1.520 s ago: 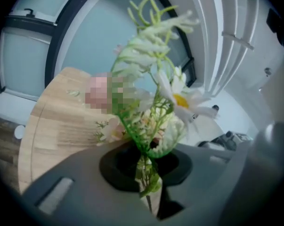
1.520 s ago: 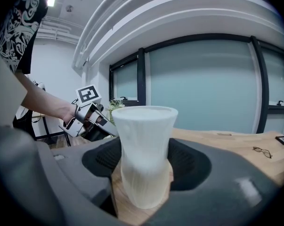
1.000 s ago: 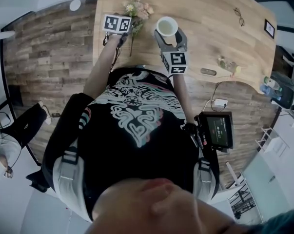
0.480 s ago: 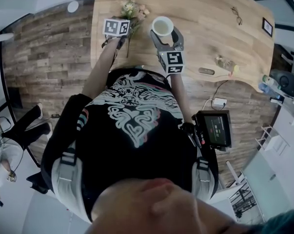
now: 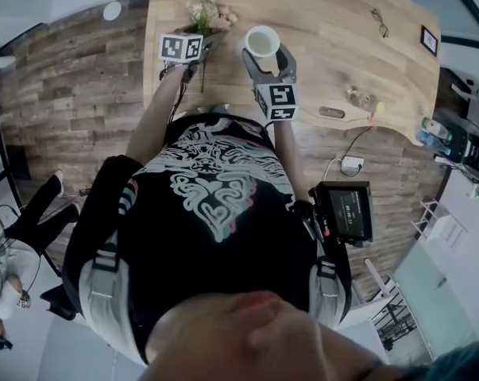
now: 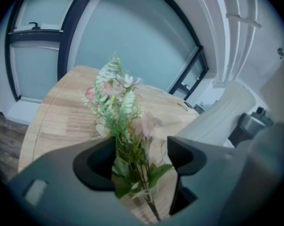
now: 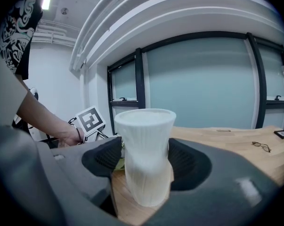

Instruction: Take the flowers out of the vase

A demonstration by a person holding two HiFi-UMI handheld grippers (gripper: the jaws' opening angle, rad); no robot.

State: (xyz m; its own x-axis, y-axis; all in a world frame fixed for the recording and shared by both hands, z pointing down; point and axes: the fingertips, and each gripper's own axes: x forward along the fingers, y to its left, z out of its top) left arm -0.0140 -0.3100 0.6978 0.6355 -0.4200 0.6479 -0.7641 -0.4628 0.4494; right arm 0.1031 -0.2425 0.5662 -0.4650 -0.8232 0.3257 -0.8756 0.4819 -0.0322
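The bunch of flowers [image 6: 125,126] lies on the wooden table [image 6: 61,121]. Its stems are between the jaws of the left gripper [image 6: 142,157], which are opening and not pressing. To its right, the right gripper [image 7: 145,163] pinches the upright white ribbed vase [image 7: 146,140].

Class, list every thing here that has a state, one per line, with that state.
flowers, out of the vase, lying on the table
vase, upright, empty, gripped
left tongs, opening, flowers between the jaws, not pressed
right tongs, shut on the vase
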